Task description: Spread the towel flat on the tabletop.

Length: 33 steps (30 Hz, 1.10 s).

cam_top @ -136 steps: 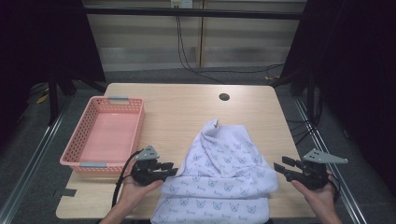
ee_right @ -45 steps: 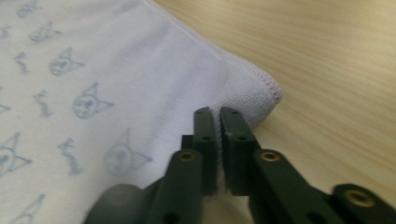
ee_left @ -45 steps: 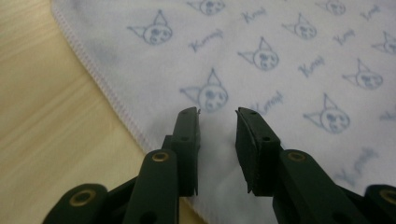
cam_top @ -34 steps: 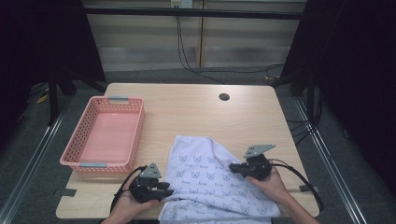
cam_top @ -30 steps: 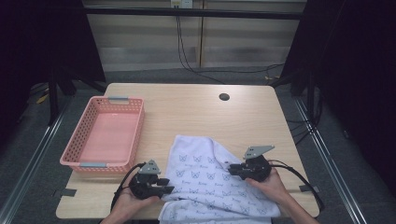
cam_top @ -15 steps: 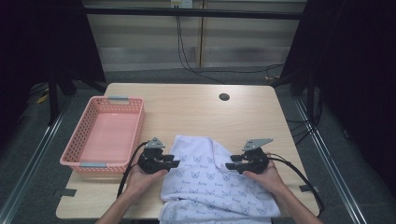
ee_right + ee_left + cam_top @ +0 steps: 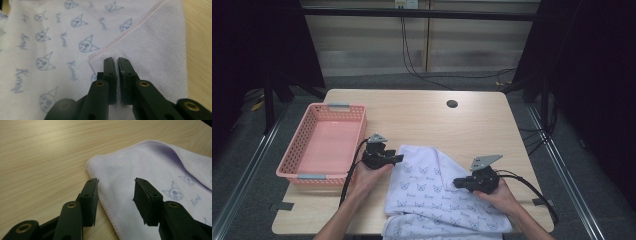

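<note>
Now, from above, the towel (image 7: 437, 195) lies on the desk (image 7: 422, 120) beside the pink basket (image 7: 319, 150); since a moment ago the left tongs (image 7: 398, 159) moved up to its far corner. Along the left tongs, the jaws have just been opening, half wide around the hem, not pressing. Along the right tongs (image 7: 117, 62), the jaws have just closed and pinch a folded corner, probably for the next fold.
</note>
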Each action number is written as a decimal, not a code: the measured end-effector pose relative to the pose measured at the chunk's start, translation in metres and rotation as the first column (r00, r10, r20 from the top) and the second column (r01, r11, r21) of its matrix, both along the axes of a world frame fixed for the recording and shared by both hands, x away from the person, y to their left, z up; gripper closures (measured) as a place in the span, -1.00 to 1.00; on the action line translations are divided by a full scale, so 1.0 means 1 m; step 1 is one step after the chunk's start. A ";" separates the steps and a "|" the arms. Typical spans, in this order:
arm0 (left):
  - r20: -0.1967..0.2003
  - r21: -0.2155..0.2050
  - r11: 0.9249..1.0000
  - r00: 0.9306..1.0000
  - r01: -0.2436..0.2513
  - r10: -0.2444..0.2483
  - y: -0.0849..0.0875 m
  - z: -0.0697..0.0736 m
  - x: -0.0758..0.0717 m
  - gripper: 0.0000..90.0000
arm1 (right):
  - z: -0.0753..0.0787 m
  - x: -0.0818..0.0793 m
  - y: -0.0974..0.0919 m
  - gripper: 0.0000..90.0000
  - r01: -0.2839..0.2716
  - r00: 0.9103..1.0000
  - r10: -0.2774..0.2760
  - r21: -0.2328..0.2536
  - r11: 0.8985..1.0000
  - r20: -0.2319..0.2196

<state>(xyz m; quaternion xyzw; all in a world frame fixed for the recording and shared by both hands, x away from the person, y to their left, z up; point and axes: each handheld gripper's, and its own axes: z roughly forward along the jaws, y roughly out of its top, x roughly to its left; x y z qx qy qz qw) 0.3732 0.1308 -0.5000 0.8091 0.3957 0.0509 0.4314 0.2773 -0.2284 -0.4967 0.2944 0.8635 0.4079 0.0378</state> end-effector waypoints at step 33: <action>0.311 -0.184 0.982 0.950 0.040 0.020 0.027 0.143 -0.009 0.93 | 0.153 0.012 -0.102 0.97 0.372 0.792 -0.533 0.458 0.808 0.297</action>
